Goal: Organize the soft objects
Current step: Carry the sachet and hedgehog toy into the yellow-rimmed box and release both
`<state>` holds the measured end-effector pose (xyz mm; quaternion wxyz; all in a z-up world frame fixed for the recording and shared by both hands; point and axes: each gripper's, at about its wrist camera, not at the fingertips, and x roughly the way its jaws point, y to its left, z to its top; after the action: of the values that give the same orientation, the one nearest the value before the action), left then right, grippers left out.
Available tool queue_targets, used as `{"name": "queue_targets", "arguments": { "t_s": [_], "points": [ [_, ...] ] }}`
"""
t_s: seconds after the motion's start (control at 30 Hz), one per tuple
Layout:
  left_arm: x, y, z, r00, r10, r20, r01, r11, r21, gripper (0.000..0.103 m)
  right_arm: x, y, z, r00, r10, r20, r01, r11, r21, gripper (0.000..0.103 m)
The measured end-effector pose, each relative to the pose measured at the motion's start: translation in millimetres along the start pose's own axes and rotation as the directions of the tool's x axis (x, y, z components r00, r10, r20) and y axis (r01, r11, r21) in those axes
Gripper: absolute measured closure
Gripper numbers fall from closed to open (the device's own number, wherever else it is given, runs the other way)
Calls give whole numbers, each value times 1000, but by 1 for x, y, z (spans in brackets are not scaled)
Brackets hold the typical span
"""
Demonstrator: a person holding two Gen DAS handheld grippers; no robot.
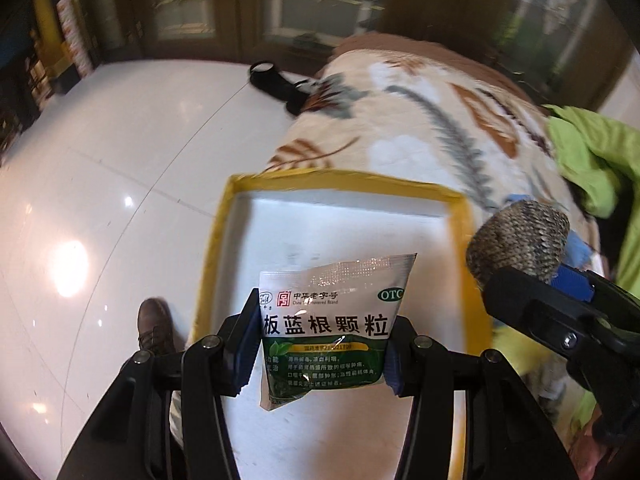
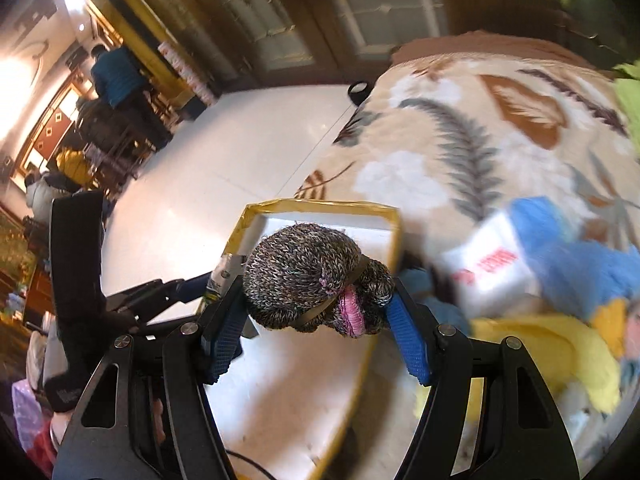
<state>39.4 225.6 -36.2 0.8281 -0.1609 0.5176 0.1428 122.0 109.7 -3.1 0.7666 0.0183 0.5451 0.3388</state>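
My left gripper [image 1: 322,344] is shut on a white and green medicine sachet [image 1: 332,328] and holds it above a white tray with a yellow rim [image 1: 224,216]. My right gripper [image 2: 316,312] is shut on a rolled brown knitted sock bundle [image 2: 304,276] with a pink patch, held over the same tray [image 2: 316,205]. The bundle [image 1: 520,240] and the right gripper also show at the right of the left wrist view. The left gripper [image 2: 192,284] shows at the left of the right wrist view.
The tray lies on a cream leaf-patterned blanket [image 1: 420,128] at the bed's edge. A green cloth [image 1: 596,156] lies at the right. Blue and yellow soft items [image 2: 560,320] and a white packet [image 2: 488,272] lie right of the tray. A white tiled floor [image 1: 120,160] and a shoe [image 1: 154,328] are at the left.
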Motion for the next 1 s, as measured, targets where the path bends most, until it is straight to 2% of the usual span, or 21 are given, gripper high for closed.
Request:
{"name": "queue_targets", "arguments": {
  "t_s": [0.17, 0.3, 0.43, 0.57, 0.67, 0.77, 0.87, 1.0],
  "points": [
    [23, 15, 0, 999, 20, -32, -21, 999, -44, 52, 40, 5, 14, 998, -9, -63, 10, 1000, 9, 35],
    [34, 16, -1, 998, 35, -43, -37, 998, -49, 52, 65, 5, 19, 994, -50, -101, 50, 999, -2, 35],
    [36, 12, 0, 997, 69, -21, -69, 997, -30, 49, 81, 0, 19, 989, -58, -135, 59, 998, 6, 34],
    [38, 13, 0, 999, 48, -20, -48, 998, -30, 40, 86, 6, 20, 987, -83, -136, 81, 997, -17, 32],
    [37, 12, -2, 999, 49, -20, -50, 998, -27, 39, 83, 4, 20, 990, -65, -127, 66, 998, 0, 32],
    [35, 15, -1, 1000, 9, -14, -10, 998, -56, 36, 81, 4, 19, 992, -59, -116, 61, 998, 16, 32],
    [31, 19, -1, 1000, -17, -7, 16, 997, -75, 36, 75, 10, 19, 992, -76, -103, 74, 997, -26, 32],
    [28, 16, 0, 1000, -11, 3, 11, 998, -66, 36, 67, 20, 20, 991, -113, -76, 106, 990, -90, 32]
  ]
}}
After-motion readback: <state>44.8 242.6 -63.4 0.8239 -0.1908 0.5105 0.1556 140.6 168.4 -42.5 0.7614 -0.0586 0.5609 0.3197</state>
